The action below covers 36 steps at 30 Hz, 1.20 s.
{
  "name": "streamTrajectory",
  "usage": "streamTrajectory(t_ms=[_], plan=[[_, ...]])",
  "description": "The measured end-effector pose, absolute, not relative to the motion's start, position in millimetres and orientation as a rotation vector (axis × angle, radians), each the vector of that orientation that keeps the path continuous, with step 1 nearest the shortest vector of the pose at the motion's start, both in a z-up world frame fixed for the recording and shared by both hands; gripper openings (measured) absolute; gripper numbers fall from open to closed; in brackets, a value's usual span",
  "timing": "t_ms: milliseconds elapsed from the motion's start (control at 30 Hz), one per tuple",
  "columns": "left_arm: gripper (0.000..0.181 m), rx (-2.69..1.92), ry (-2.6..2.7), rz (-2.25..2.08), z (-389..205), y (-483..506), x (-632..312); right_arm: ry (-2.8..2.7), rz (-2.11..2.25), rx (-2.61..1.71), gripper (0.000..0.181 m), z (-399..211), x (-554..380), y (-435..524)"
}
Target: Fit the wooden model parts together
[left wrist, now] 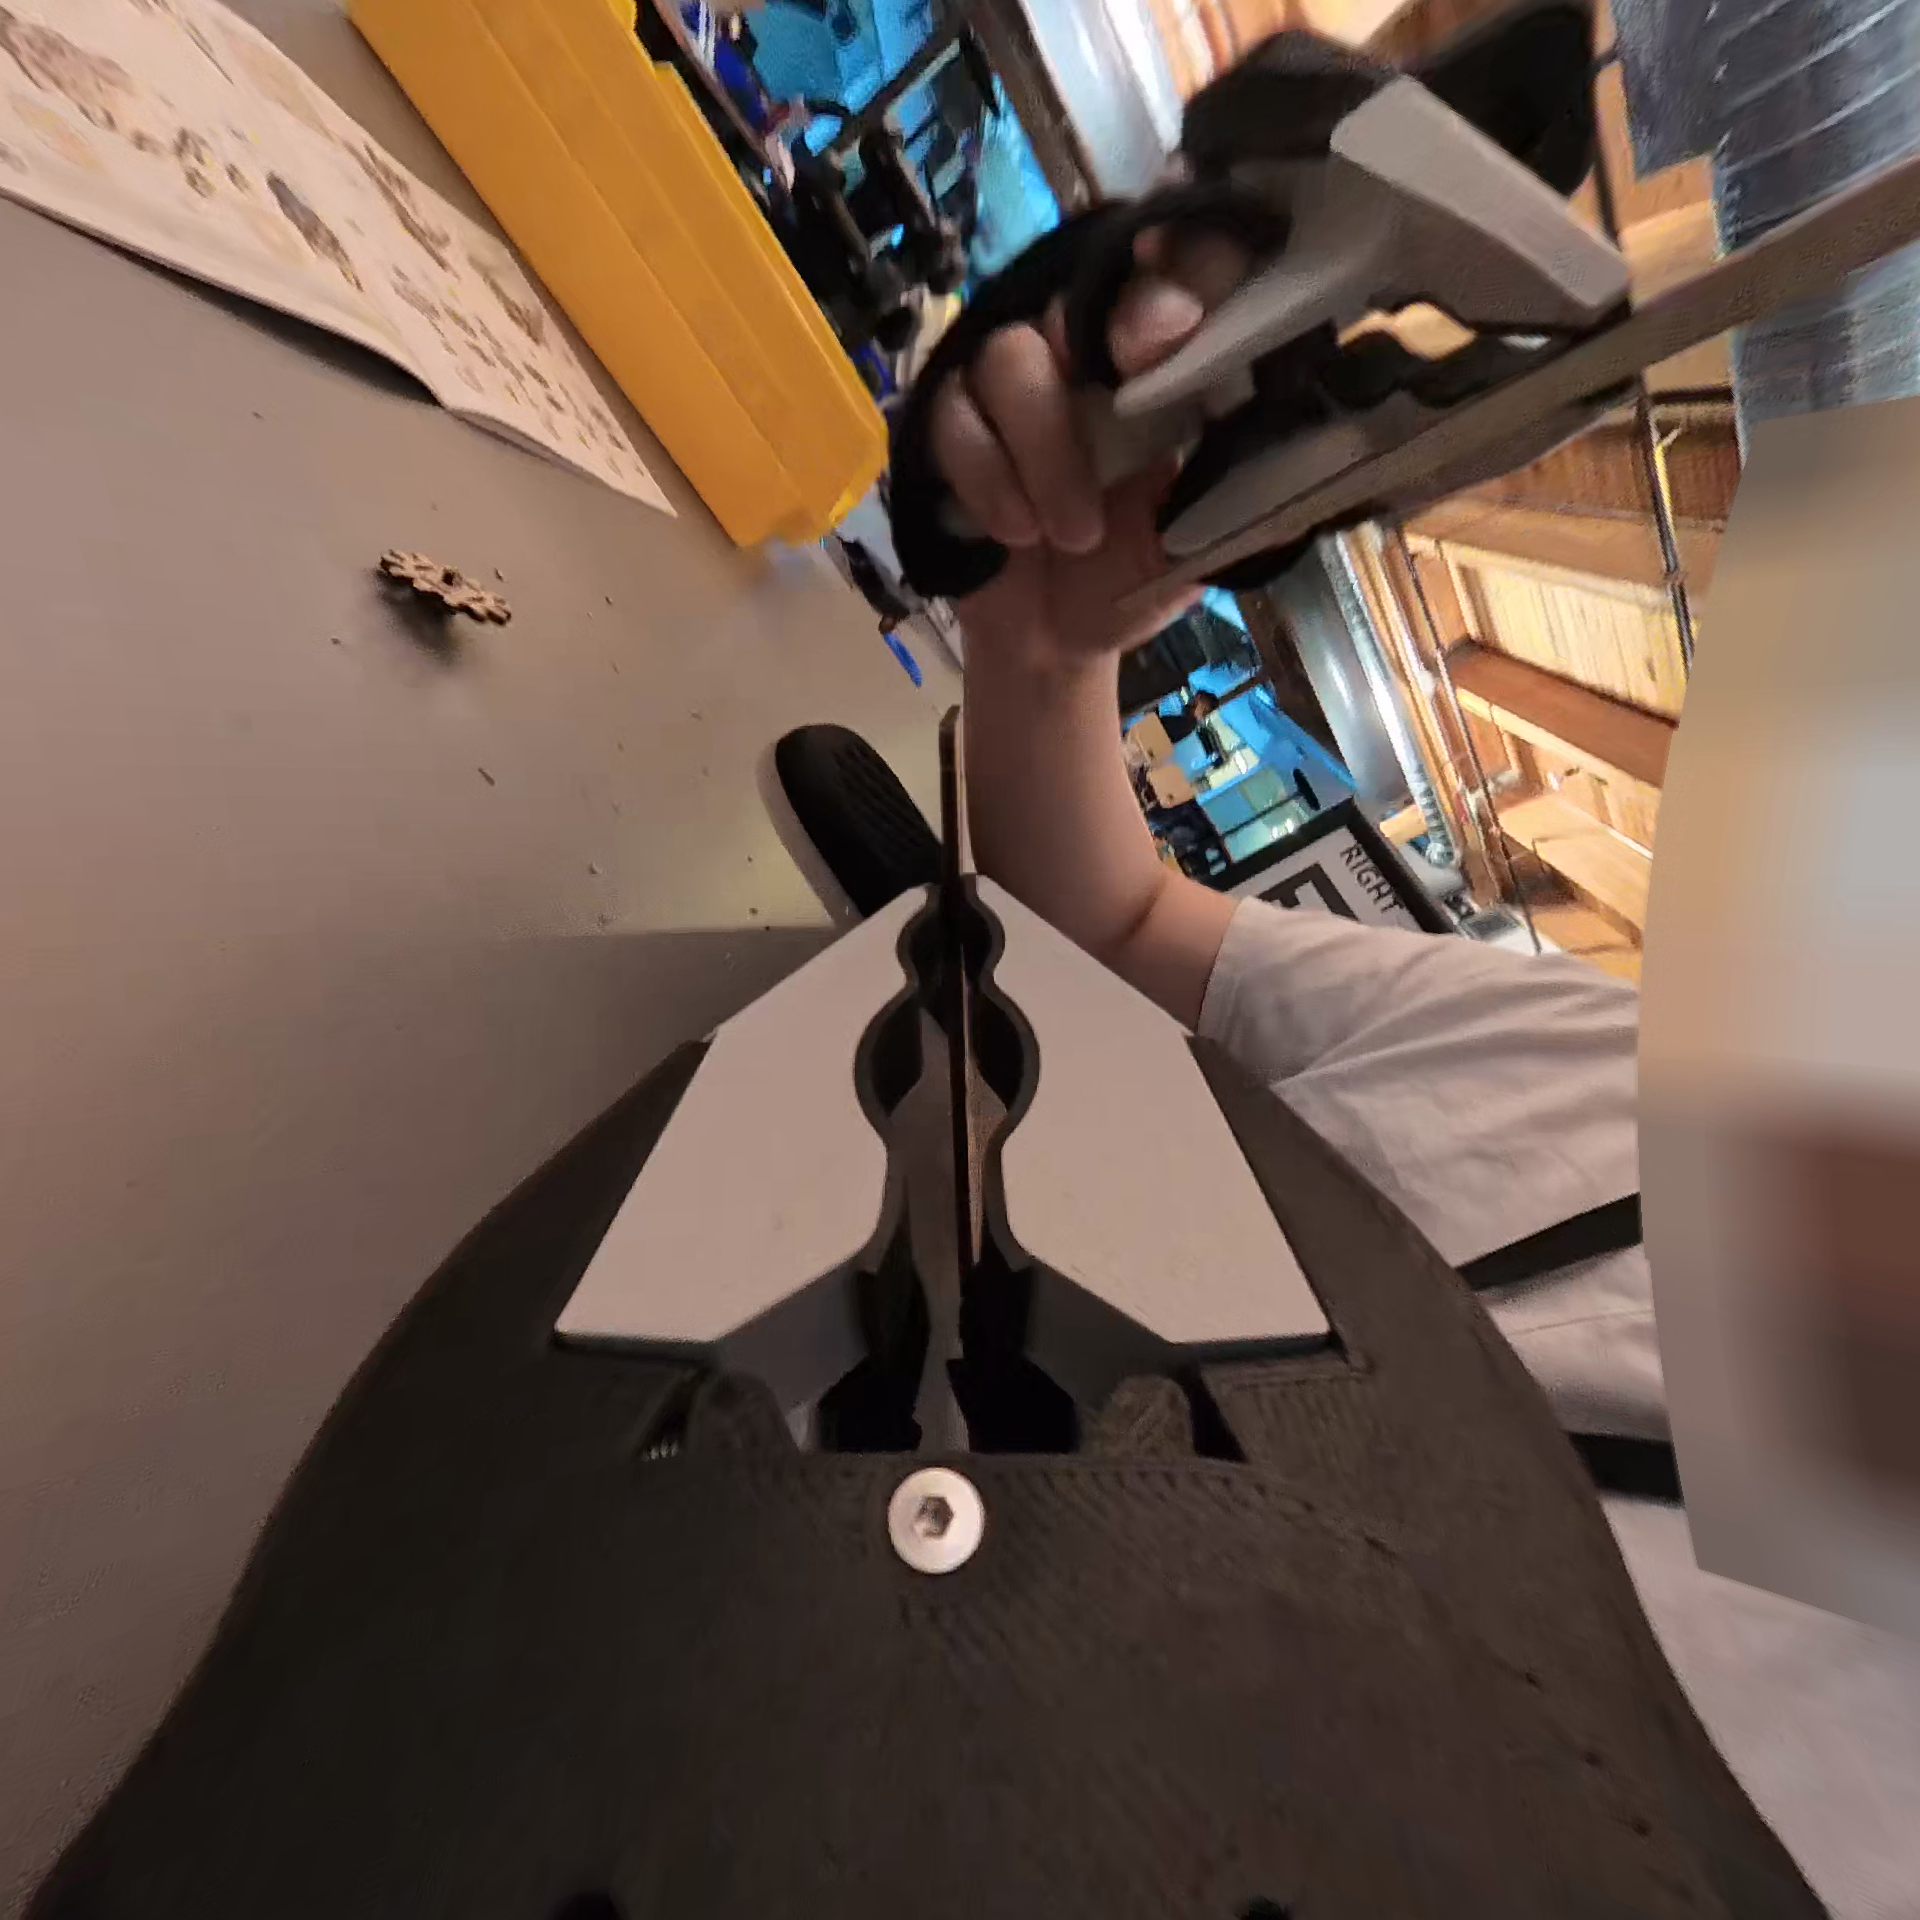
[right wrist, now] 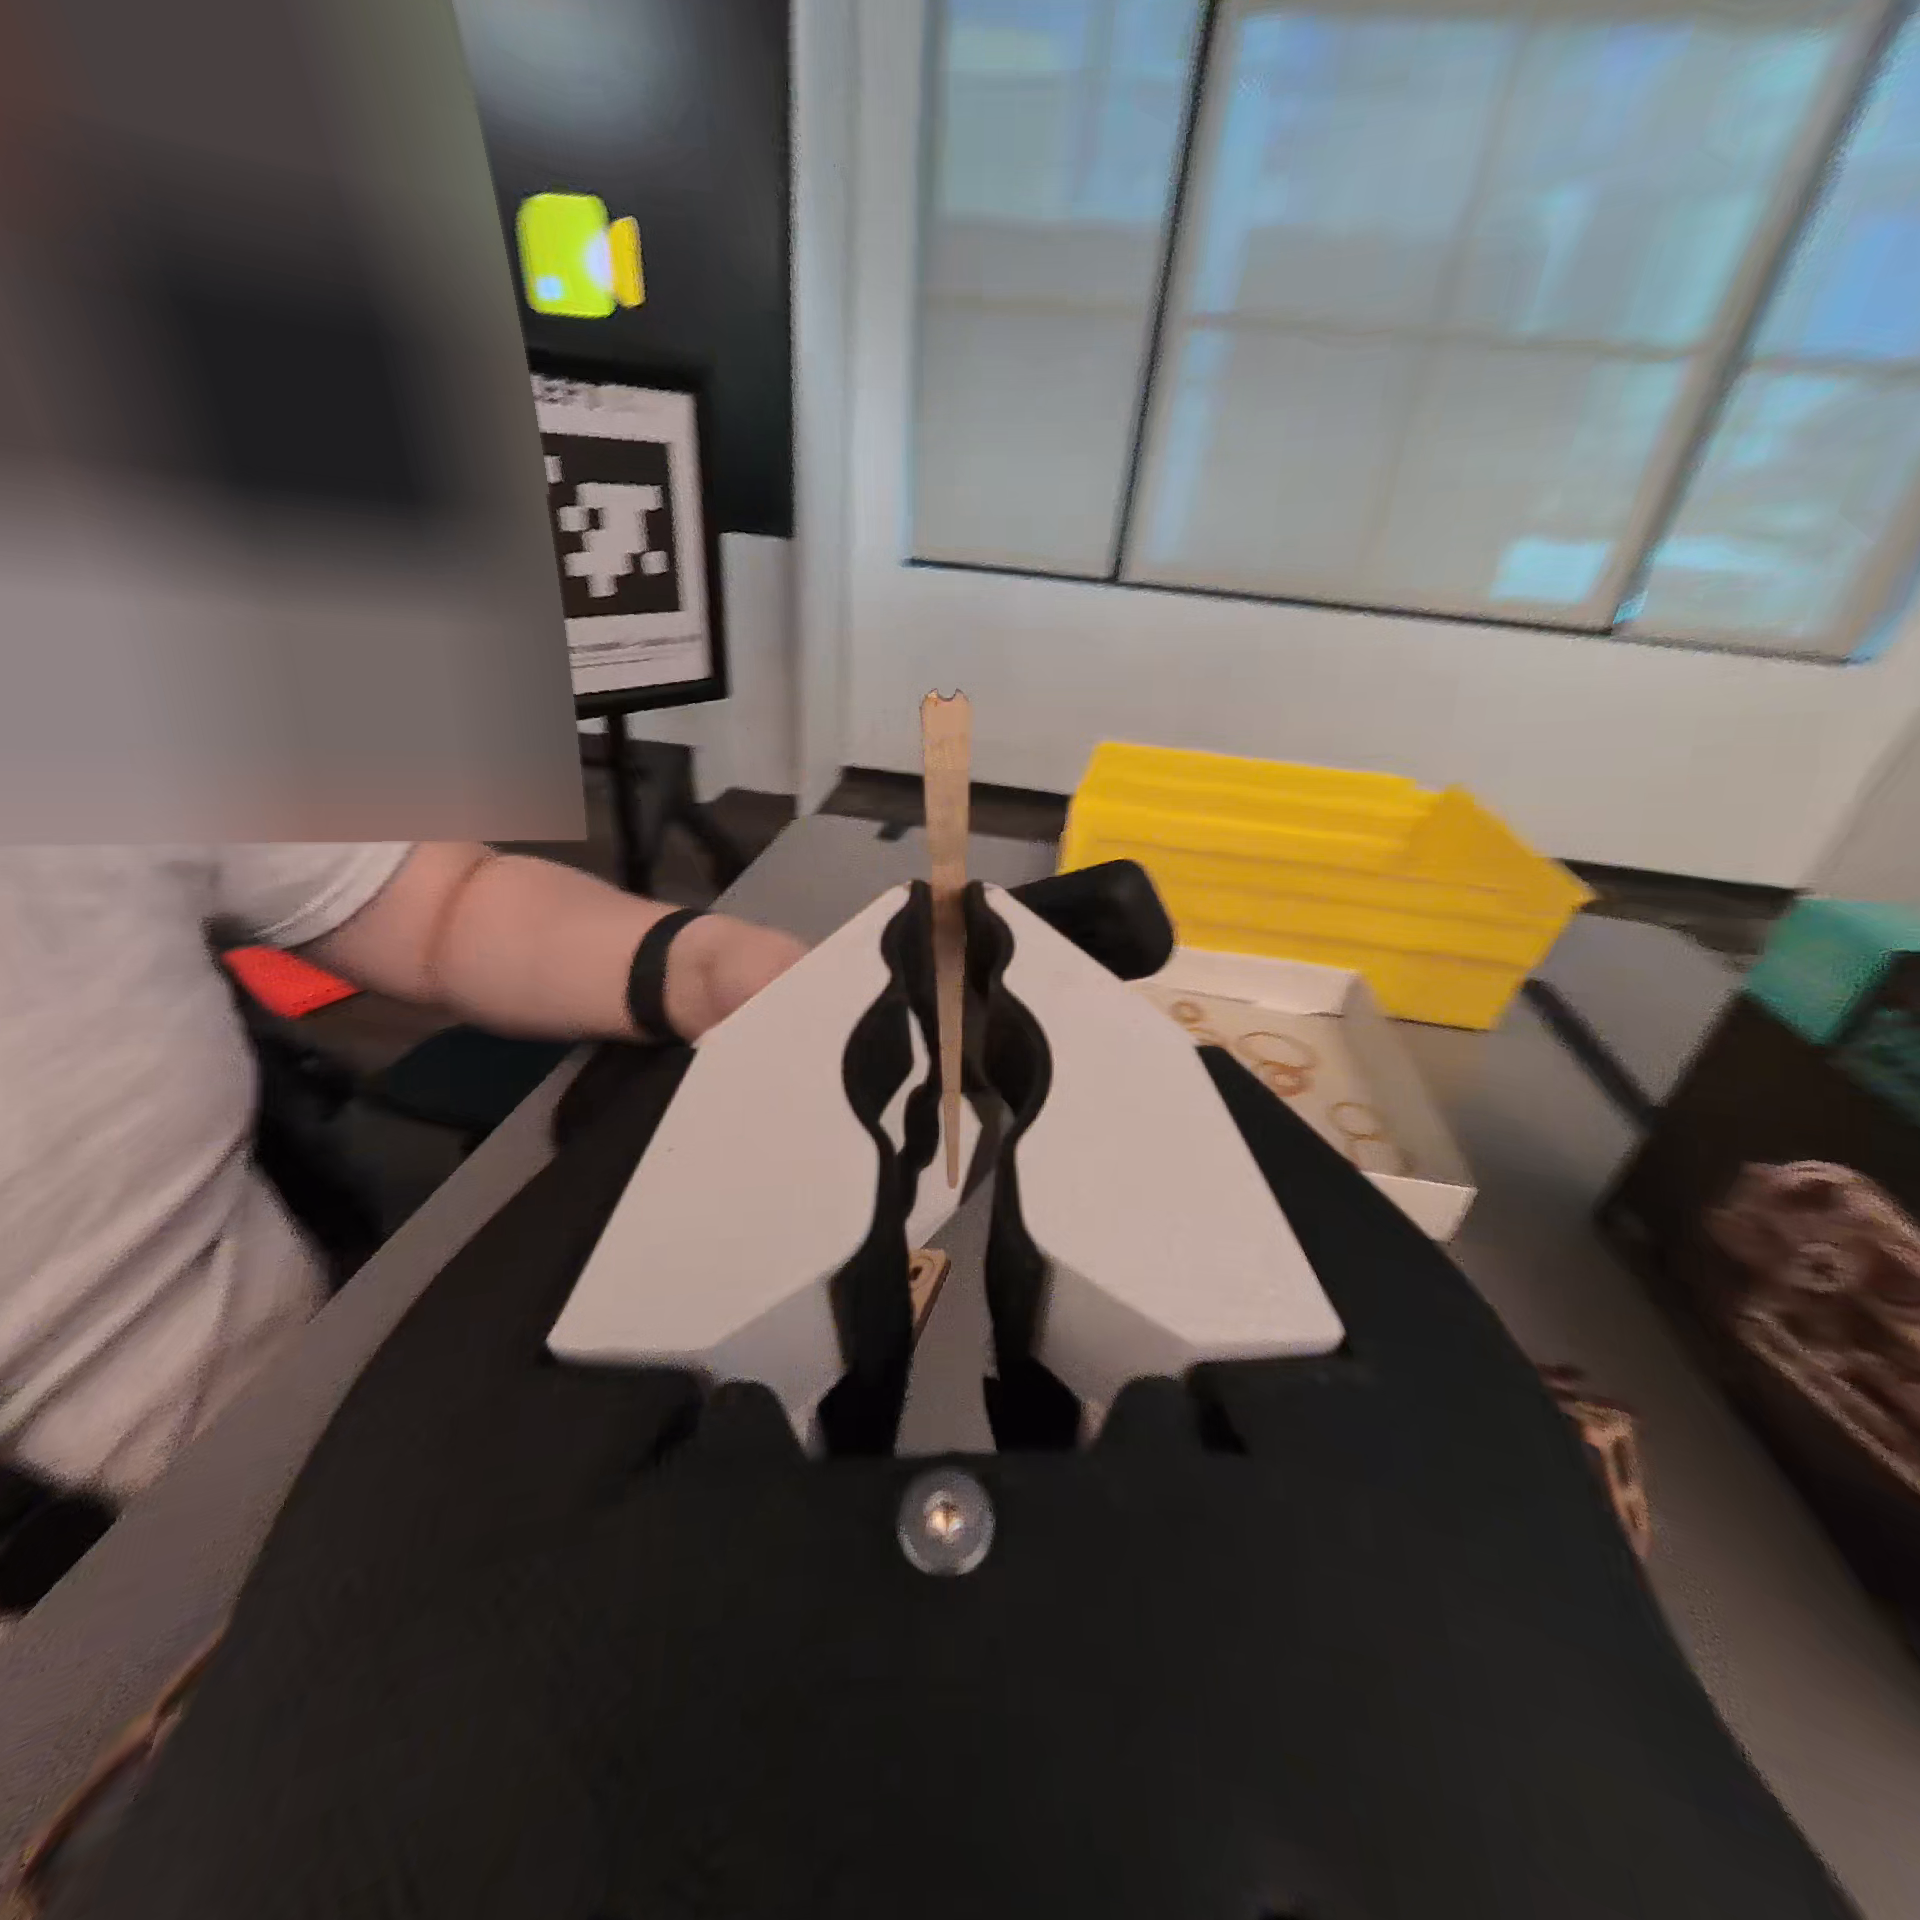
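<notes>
Right tool [right wrist: 943, 997]: clamped on wooden strip [right wrist: 943, 810]. Left tool [left wrist: 951, 935]: clamped on thin dark plate [left wrist: 950, 831]. Align edges squarely, press gently.

Each claw has 2 pale grey wedge-shaped fingers lined with wavy black pads, set in a wide, textured black body. On the left claw [left wrist: 961, 914], 1 silver hex-socket screw [left wrist: 935, 1519] sits just behind the fingers; the right claw [right wrist: 945, 904] has a shiny round screw [right wrist: 943, 1523] in the same place. The person wears a light grey short-sleeved shirt [left wrist: 1455, 1081] and a black wristband [right wrist: 657, 971].
</notes>
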<state>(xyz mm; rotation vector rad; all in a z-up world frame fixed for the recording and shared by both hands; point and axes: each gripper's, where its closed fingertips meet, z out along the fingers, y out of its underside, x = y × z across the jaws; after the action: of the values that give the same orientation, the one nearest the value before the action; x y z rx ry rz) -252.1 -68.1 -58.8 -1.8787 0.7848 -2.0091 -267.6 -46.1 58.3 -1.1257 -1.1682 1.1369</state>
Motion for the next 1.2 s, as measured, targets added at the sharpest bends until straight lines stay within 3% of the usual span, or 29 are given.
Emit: streamTrajectory(t_ms=[333,567,700,833,1200], plan=[[0.000,-1.832,0.698,-1.965,-55.4,-62.2,-258.7,-1.176,0.836,-1.082,0.005,41.6,-276.0,-62.2],[0.000,-1.818,0.675,-1.932,-54.3,-59.4,-261.6,-1.182,0.416,-1.178,0.005,66.4,-269.1,-71.4],[0.000,-1.784,0.665,-1.897,-48.5,-62.7,-262.1,-0.878,0.605,-1.358,0.005,53.0,-268.6,-84.1],[0.000,-1.778,0.659,-1.916,-49.2,-73.2,-258.2,-0.699,0.618,-1.261,0.006,46.8,-259.3,-85.8],[0.000,-1.776,0.689,-1.991,-50.9,-84.1,-257.3,-0.922,0.457,-1.321,0.006,18.1,-275.8,-86.5]])
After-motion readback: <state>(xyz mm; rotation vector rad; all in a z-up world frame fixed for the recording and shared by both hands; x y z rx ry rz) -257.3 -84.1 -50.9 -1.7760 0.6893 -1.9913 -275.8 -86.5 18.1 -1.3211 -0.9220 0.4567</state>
